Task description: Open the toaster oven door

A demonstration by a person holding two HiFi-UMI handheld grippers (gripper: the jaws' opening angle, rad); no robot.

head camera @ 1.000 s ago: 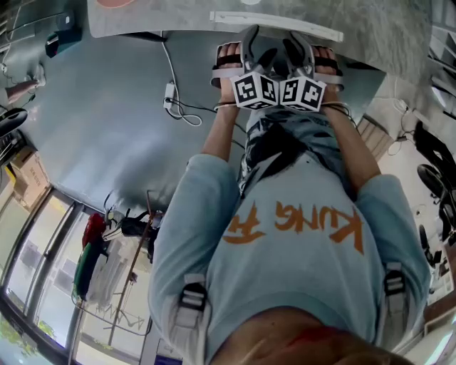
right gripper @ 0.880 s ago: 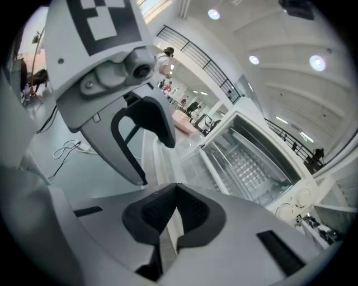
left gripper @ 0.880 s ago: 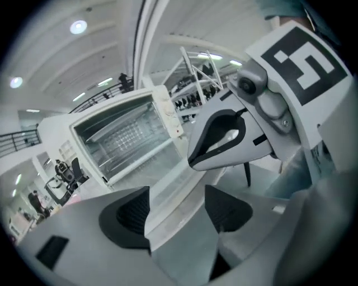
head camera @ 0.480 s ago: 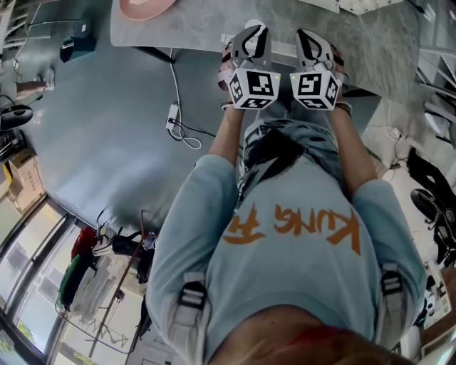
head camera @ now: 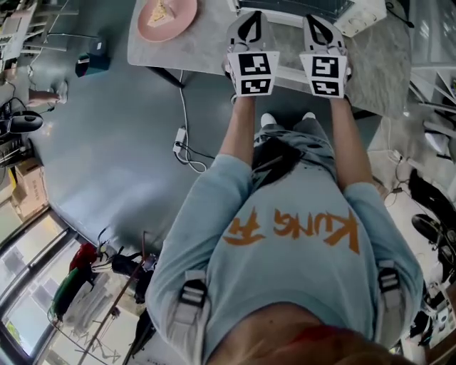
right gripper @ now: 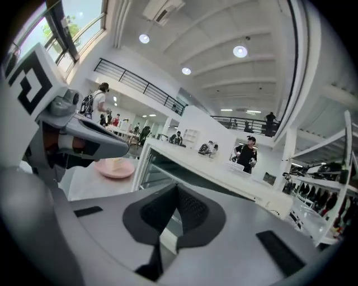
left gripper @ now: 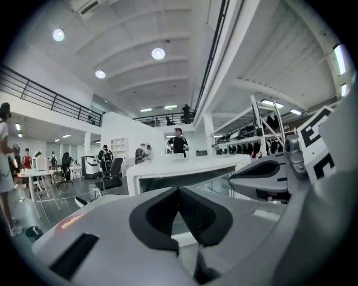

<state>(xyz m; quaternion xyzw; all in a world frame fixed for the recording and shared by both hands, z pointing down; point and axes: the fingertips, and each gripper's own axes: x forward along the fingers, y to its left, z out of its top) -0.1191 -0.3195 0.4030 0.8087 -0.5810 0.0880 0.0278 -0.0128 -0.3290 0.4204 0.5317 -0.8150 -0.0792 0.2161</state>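
The white toaster oven (head camera: pixel 299 6) stands at the far edge of the marble table (head camera: pixel 206 51), only partly in the head view. It fills the middle of both gripper views, with its glass door (left gripper: pixel 168 180) facing me and closed (right gripper: pixel 162 167). My left gripper (head camera: pixel 249 23) and right gripper (head camera: pixel 322 26) are held side by side over the table's near edge, just short of the oven. Both are shut with nothing between the pads (left gripper: pixel 193 209) (right gripper: pixel 190 208). Each gripper shows in the other's view: the right gripper (left gripper: pixel 263 177) and the left gripper (right gripper: pixel 84 139).
A pink plate (head camera: pixel 165 16) with a slice of food lies on the table, left of the oven (right gripper: pixel 114 166). A power strip with its cable (head camera: pixel 179 135) lies on the grey floor below. Desks, racks and people stand far behind.
Both grippers have moved forward from in front of my chest to over the table and drawn apart. Their jaws have closed. The plate and the oven have come into the head view.
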